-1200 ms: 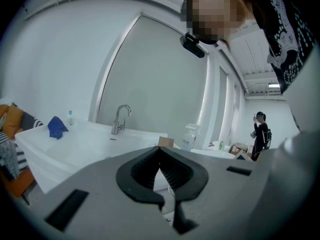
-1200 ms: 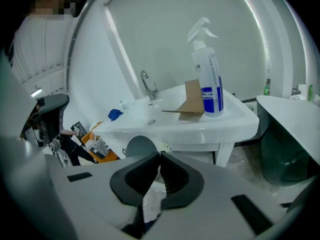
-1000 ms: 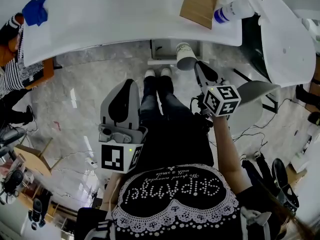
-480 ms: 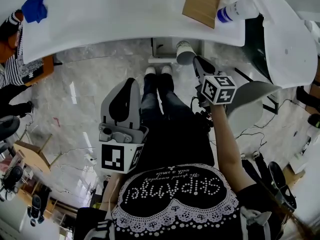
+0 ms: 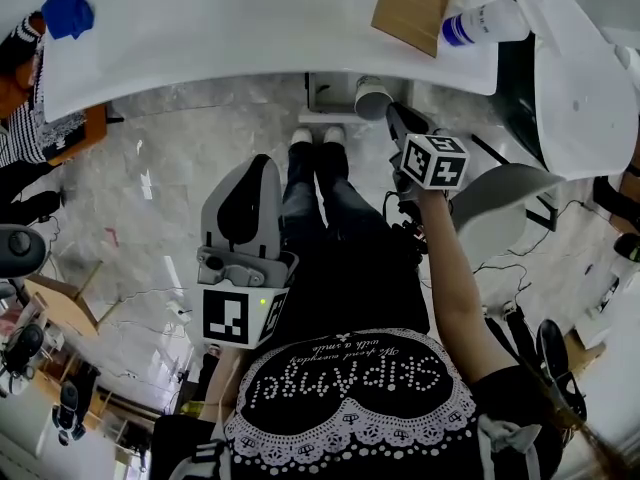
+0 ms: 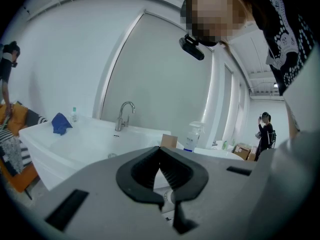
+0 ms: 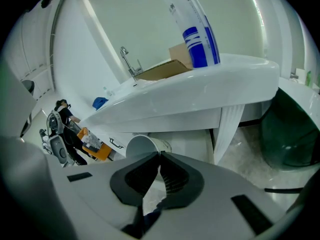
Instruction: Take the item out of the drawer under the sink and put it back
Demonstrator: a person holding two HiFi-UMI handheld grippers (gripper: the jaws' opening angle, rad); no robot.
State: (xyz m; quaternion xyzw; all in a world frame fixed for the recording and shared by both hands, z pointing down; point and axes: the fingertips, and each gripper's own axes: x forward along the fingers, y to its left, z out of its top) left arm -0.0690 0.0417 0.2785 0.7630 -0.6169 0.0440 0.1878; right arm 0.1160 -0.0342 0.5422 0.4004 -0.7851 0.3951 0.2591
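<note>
1. Right gripper [image 5: 392,114]: jaws closed on the rim of a paper cup [image 5: 372,99]. Only the thin wall sits between the pads, so the jaws look almost shut. The cup lies tilted on its side, mouth toward this gripper's camera and base pointing far.
2. The cup is in the air below the near edge of the sink [image 5: 250,38], right of centre. It is just in front of the white cabinet [image 5: 328,88] under the sink and seems to touch neither.
3. A rim pinch suits a light, empty cup and leaves the body free to slide into a drawer. The gripper pitches down toward the cabinet, so this is probably the put-back leg.
4. In the right gripper view a handle [image 7: 116,143] shows on a white front to the left. I cannot tell whether the drawer stands open.
5. Left gripper [image 5: 255,164]: jaws together with nothing between them. It is held near the body, left of the legs, and aimed at the sink. It looks parked clear of the right arm, probably free to work the drawer front.
6. On the sink top, a bottle [image 5: 480,20] and a box [image 5: 410,3] stand at the right and a cloth [image 5: 68,16] at the far left. All are above the cup's path.
7. Risks: the rim may buckle under the pinch, or the cup may clip the sink edge.
</note>
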